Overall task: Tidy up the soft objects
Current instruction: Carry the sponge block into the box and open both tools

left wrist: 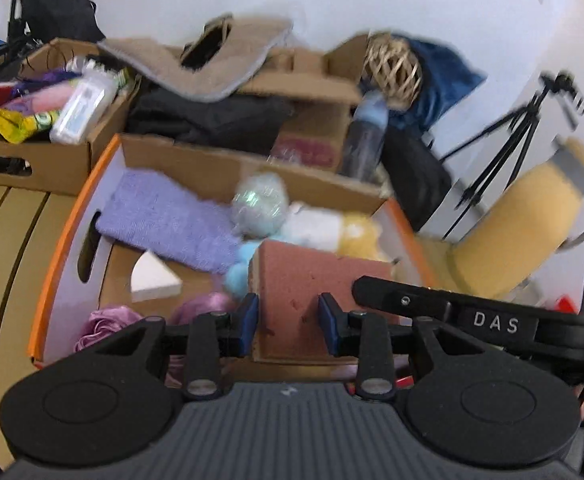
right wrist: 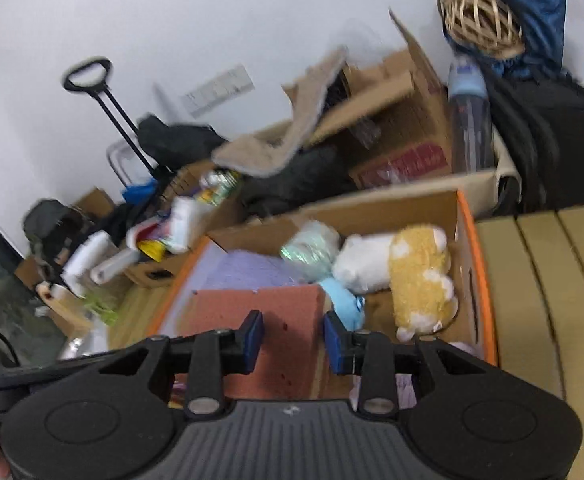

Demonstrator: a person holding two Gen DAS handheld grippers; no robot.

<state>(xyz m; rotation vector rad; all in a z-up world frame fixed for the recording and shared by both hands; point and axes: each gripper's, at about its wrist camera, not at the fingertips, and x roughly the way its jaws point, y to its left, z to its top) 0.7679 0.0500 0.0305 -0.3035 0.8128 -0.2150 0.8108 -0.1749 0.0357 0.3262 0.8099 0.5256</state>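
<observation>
Cluttered desk behind; both our tools, left and right, pinch the foam block; uneven squeeze could drop it outside the box.

Left gripper clamped on reddish-brown foam block, above orange-edged cardboard box holding purple knitted cloth, white-and-yellow plush toy

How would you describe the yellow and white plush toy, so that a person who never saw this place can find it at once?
Look for the orange-edged cardboard box on the slatted wooden surface. At its right end, against the wall with the slot handle, lies the plush toy. Its neighbours are a plain white plush and a small blue one; it alone is yellow with white patches.
</observation>
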